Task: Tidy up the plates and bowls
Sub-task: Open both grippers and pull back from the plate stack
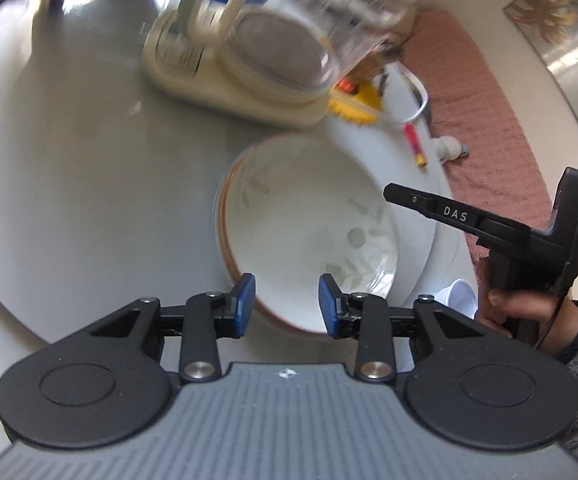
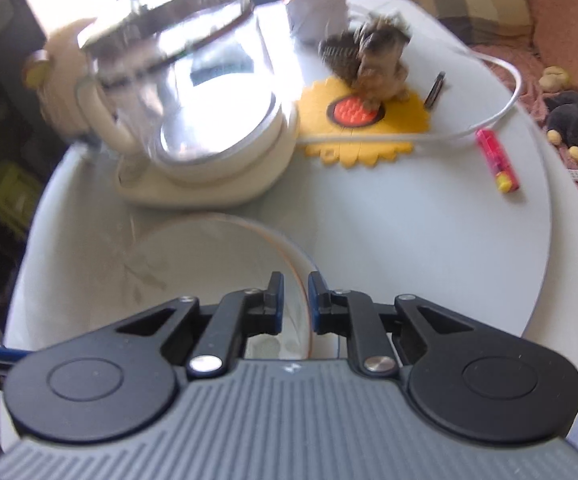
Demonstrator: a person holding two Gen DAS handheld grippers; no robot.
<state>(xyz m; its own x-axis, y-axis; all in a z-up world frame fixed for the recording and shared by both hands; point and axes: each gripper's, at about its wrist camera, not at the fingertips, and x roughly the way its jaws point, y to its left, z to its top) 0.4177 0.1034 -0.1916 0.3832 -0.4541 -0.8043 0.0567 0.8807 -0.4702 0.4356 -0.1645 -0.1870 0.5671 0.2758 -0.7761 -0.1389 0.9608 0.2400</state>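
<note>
A white bowl [image 1: 309, 232] with a brown rim and a grey leaf pattern sits on the round white table [image 1: 69, 160]; a white plate [image 1: 433, 240] seems to lie under it. My left gripper [image 1: 287, 306] is open, its blue pads straddling the bowl's near rim. My right gripper [image 2: 295, 304] is nearly shut with the bowl's rim [image 2: 301, 276] between its fingers. The right gripper [image 1: 393, 194] also shows in the left wrist view, over the bowl's right side. The bowl [image 2: 209, 256] is blurred in the right wrist view.
A glass kettle on a cream base [image 1: 249, 64] stands just behind the bowl. A yellow sunflower mat [image 2: 361, 124] holds a furry figure [image 2: 377, 64]. A white cable [image 2: 501, 108] and a red tube [image 2: 497, 160] lie on the table's right side. Pink bedding [image 1: 497, 128] lies beyond the edge.
</note>
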